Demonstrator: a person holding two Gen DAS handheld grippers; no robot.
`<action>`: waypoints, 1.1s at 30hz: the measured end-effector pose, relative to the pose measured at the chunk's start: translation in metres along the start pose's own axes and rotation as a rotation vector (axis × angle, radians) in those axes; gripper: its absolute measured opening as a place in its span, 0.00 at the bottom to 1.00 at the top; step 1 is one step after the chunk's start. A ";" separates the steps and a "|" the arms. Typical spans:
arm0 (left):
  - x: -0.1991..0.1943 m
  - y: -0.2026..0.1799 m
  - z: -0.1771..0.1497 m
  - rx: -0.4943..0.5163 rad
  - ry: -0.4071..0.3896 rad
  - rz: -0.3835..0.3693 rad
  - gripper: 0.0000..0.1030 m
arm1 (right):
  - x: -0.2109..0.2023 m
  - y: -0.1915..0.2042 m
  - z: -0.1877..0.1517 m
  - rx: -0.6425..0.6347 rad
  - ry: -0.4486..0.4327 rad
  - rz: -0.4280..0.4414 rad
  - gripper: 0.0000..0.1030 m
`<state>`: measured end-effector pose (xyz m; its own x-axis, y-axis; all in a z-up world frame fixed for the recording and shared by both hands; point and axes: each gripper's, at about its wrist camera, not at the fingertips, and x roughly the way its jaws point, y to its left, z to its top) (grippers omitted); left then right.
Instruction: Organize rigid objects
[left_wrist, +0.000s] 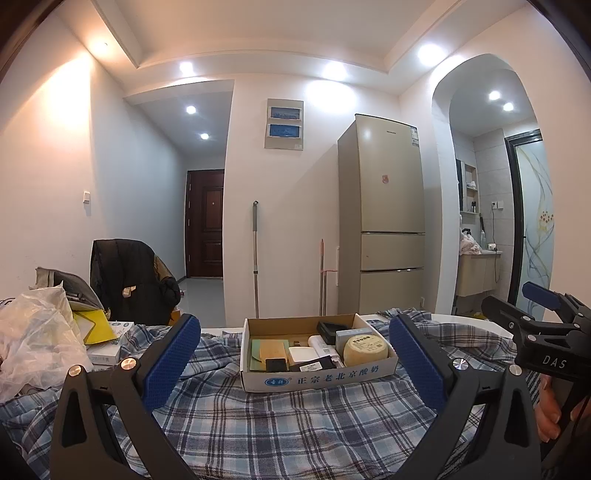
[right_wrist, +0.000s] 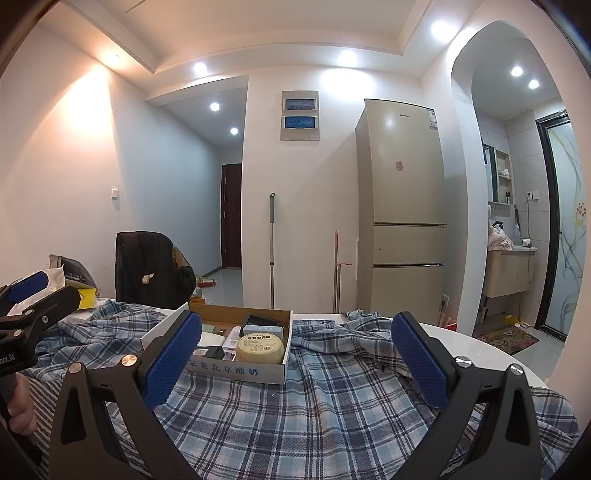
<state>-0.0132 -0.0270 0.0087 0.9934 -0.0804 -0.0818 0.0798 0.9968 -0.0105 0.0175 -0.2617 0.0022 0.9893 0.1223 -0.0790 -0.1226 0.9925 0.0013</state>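
Cardboard box (left_wrist: 255, 382) of small rigid items rests on a plaid cloth (left_wrist: 295, 424). Left gripper (left_wrist: 295, 363) and right gripper (right_wrist: 297, 363), both spread wide and empty, hover before it.

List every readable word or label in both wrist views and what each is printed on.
"正宗老北京酸奶": front wall of the cardboard box.
"DAS": body of the right gripper, seen from the left wrist view.
Round tin label: too small to read.
Fridge brand and sticker: too blurred.
Lettering on the left gripper body at the frame edge: cut off.
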 end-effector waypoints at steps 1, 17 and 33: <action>0.000 0.000 0.000 -0.001 -0.001 0.000 1.00 | -0.001 -0.001 0.000 0.002 -0.004 -0.001 1.00; 0.000 0.000 0.000 -0.002 0.001 0.000 1.00 | -0.001 -0.007 0.000 -0.001 -0.004 0.001 1.00; 0.000 -0.001 0.000 -0.003 0.000 0.000 1.00 | 0.000 -0.007 0.000 -0.003 0.000 0.001 1.00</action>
<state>-0.0132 -0.0277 0.0085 0.9935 -0.0799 -0.0815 0.0791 0.9968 -0.0134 0.0181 -0.2690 0.0020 0.9892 0.1235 -0.0788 -0.1240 0.9923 -0.0016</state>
